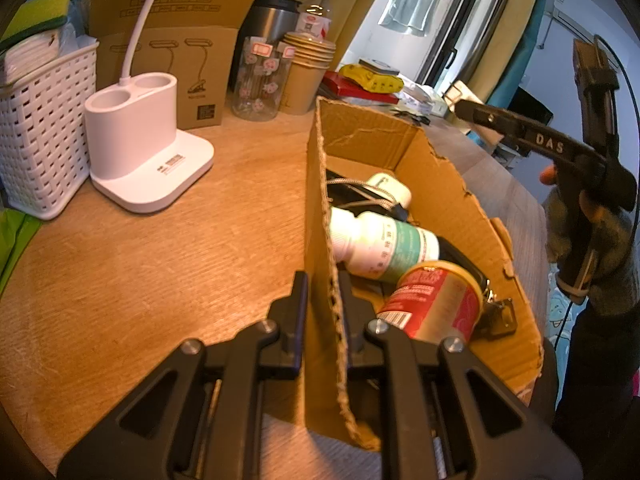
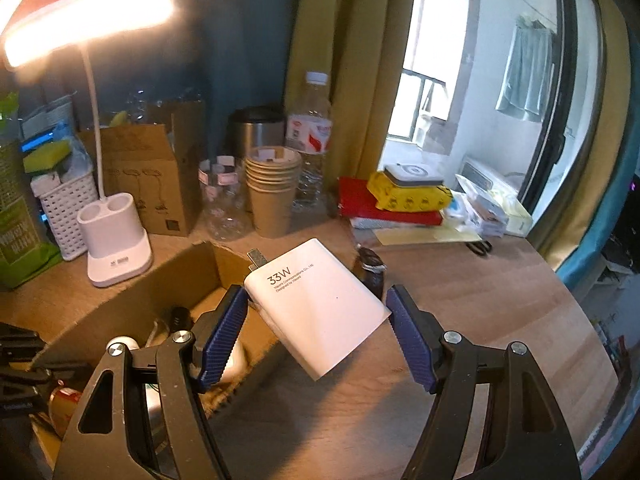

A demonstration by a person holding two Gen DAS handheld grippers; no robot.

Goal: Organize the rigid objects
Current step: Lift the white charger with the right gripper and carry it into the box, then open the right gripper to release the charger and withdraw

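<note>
Wood-grain surface (image 1: 140, 264) fills the lower left of the left wrist view, with a white desk lamp base (image 1: 140, 152) and a white woven basket (image 1: 44, 132) toward the upper left. At the centre stands an open cardboard box (image 1: 420, 160); inside it lie a white bottle with a green label (image 1: 384, 246) and a red-labelled can (image 1: 436, 304) on its side, just beside each other. The left gripper (image 1: 324, 312) is clenched on the box's near wall, one finger outside and one inside.

In the right wrist view the right gripper (image 2: 318, 332) is at lower centre, its blue ribbed fingers (image 2: 224, 336) grasping a white charger block (image 2: 316, 304) marked "33W", tilted, its metal prongs pointing toward the upper left. The charger is held above the surface, at the box's right edge. Behind, a stack of paper cups (image 2: 272, 196) and a water bottle (image 2: 312, 140) stand near the yellow curtain (image 2: 340, 60).
</note>
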